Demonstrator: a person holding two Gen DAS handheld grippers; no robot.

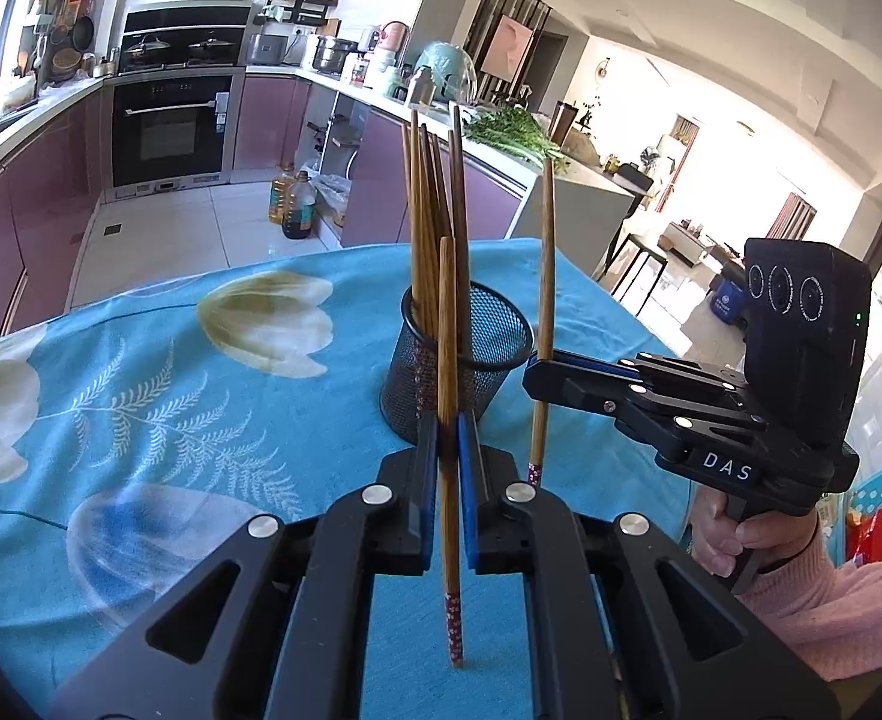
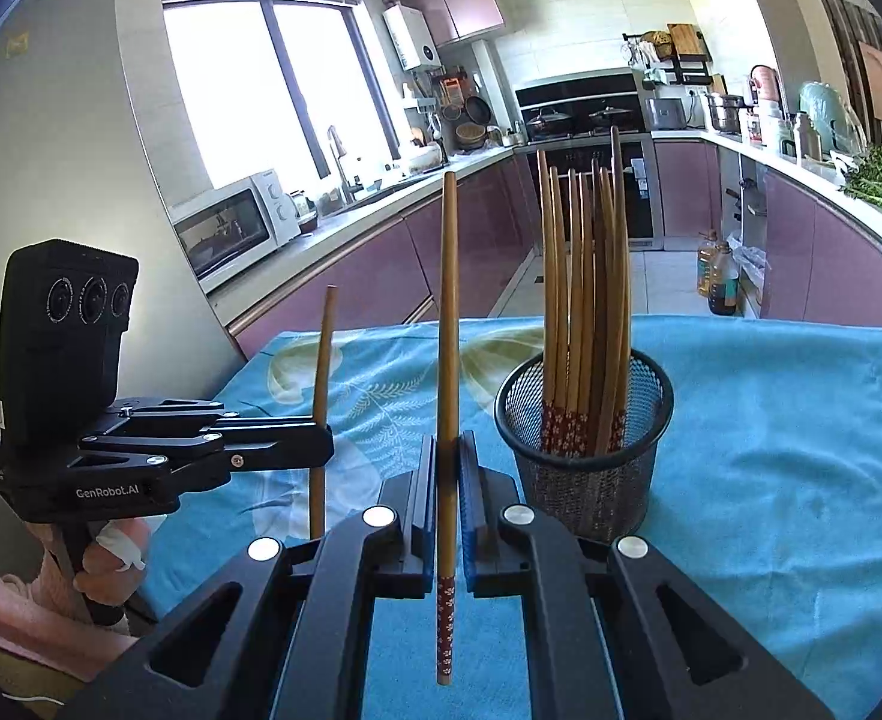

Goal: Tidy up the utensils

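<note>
Both tools are clamped on one chopstick each right now: the left tool (image 1: 447, 450) pinches its chopstick (image 1: 448, 360) upright, and the right tool (image 2: 447, 474) does the same with its own chopstick (image 2: 448, 330). The mesh cup (image 2: 585, 450) sits on the tabletop (image 2: 771, 420) just ahead of both, already stuffed with a bundle of chopsticks (image 2: 585, 276).

Biggest risk imo: the cup looks light and the bundle fans out at the top, so a stick coming down at a slant could knock into the others or tip the cup over. The grip is also a thin pinch low on the shaft (patterned end down), so a stick could swivel or slide out.

Can't tell how much room is left inside the cup, the mesh and the bundle hide the bottom, and the fisheye bends everything near the edges
</note>
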